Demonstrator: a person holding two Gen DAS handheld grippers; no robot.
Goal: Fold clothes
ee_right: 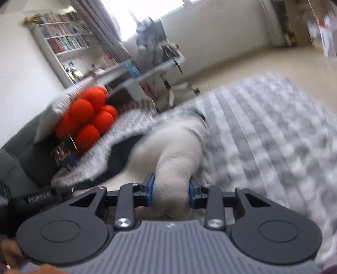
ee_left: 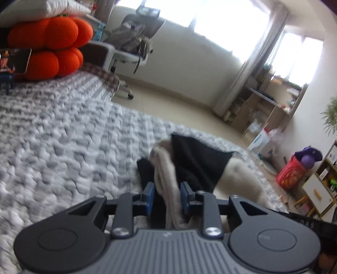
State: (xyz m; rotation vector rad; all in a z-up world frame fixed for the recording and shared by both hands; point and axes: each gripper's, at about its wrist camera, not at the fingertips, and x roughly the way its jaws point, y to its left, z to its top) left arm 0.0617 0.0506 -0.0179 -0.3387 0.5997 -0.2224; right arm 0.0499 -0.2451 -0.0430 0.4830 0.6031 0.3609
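Left wrist view: the left hand-held gripper (ee_left: 166, 195) pinched a bunched fold of the cream fleece garment (ee_left: 166, 175), blue pads pressed to either side. The garment's black lining (ee_left: 193, 162) lay open just beyond the pads, on the grey-and-white knit bedspread (ee_left: 63, 137). Right wrist view: the right hand-held gripper (ee_right: 171, 192) pinched a thick wad of the same garment (ee_right: 174, 151), jaws held fairly wide by the bulk.

Risks, as judged: both grips held bunched cloth, not a clean edge, so a layer could slip free under pull. Each wad might hold more layers than intended, giving a crooked fold. The nubbly bedspread could drag on fleece and shift the lower layer.

Surroundings: beyond the garment, orange pumpkin cushions (ee_left: 50, 46) stacked at the bed's far end under a white pillow (ee_left: 42, 9); an office chair (ee_left: 134, 40) on the floor past the bed. Nothing stood between garment and open bedspread.
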